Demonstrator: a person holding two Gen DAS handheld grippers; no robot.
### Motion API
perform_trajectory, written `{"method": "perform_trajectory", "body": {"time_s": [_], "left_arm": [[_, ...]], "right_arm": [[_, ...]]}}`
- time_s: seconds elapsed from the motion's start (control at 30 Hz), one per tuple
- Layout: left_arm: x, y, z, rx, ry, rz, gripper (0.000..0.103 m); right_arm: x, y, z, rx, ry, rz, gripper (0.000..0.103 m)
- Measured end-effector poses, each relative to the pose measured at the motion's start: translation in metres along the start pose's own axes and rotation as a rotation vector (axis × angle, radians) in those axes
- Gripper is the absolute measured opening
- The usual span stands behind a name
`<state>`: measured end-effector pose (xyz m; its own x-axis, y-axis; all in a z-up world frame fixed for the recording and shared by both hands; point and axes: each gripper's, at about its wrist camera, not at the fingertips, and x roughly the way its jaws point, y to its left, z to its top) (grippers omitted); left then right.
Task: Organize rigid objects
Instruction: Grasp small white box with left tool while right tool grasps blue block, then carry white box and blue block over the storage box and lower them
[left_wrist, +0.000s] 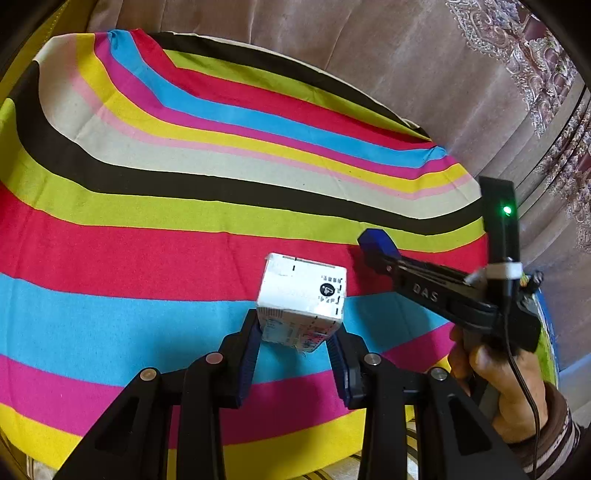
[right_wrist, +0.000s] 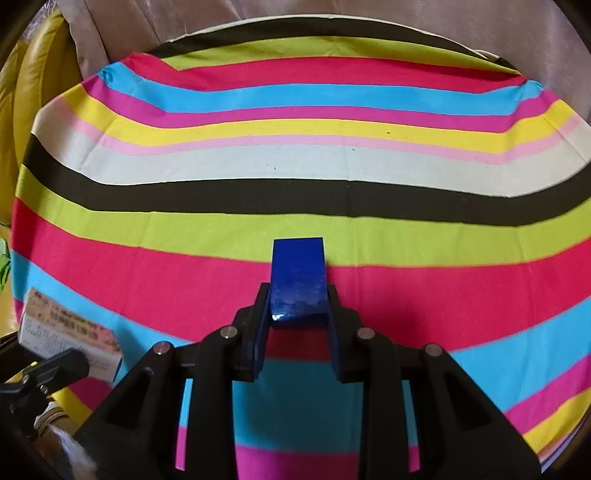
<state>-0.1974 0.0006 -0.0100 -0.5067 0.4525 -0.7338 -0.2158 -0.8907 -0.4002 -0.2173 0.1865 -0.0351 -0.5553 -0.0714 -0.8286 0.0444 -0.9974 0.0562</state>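
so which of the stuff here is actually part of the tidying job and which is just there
Part of the job:
- white box, held in the left gripper
- blue block, held in the right gripper

Just there:
- striped cloth covering the surface
- beige curtain behind it
- yellow seat at the left edge

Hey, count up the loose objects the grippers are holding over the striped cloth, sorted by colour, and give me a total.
White: 1, the white printed box clamped in the left gripper.
Blue: 1, the blue block clamped in the right gripper.
Total: 2, both above the striped cloth.
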Motion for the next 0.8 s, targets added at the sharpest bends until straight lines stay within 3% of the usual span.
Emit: {"method": "perform_trajectory", "body": {"time_s": [0.8], "left_arm": [[-0.050, -0.051, -0.046, -0.069, -0.063, -0.051, 0.036]], "right_arm": [[-0.129, -0.019, -0.076, 0.038, -0.129, -0.046, 0.031]]}}
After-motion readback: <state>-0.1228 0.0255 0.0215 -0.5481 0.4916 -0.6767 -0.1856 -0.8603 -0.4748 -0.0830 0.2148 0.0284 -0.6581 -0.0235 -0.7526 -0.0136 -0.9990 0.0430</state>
